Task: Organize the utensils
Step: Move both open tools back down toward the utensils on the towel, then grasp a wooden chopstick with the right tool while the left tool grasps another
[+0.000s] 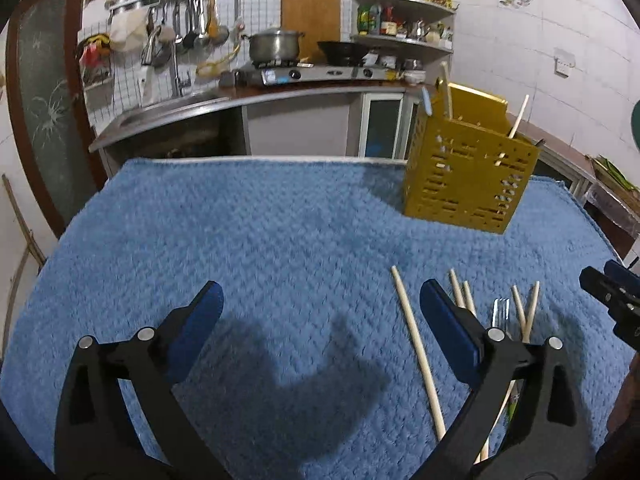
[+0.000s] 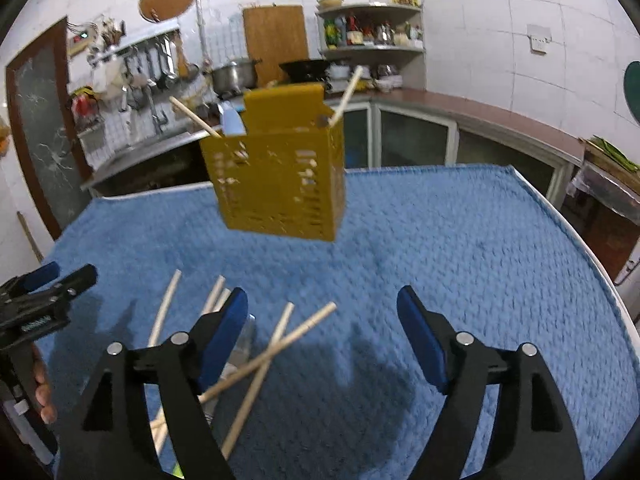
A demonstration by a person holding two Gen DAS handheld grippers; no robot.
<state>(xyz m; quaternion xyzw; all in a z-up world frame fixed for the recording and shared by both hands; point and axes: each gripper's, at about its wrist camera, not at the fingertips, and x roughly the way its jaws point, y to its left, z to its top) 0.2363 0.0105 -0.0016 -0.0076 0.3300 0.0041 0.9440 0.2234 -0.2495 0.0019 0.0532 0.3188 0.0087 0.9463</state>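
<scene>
A yellow slotted utensil holder (image 1: 466,172) stands on the blue towel (image 1: 260,240) at the far right; it also shows in the right wrist view (image 2: 280,184), with chopsticks and a pale spoon sticking out. Several wooden chopsticks (image 1: 418,348) and a metal fork (image 1: 501,312) lie loose on the towel near me; the chopsticks show crossed in the right wrist view (image 2: 272,354). My left gripper (image 1: 320,304) is open and empty, left of the loose chopsticks. My right gripper (image 2: 322,312) is open and empty, just right of the pile.
A kitchen counter with a sink (image 1: 168,112), a gas stove, a steel pot (image 1: 276,44) and a wok stands behind the table. A corner shelf (image 1: 404,20) holds bottles. The table's far edge (image 1: 280,158) lies just behind the towel.
</scene>
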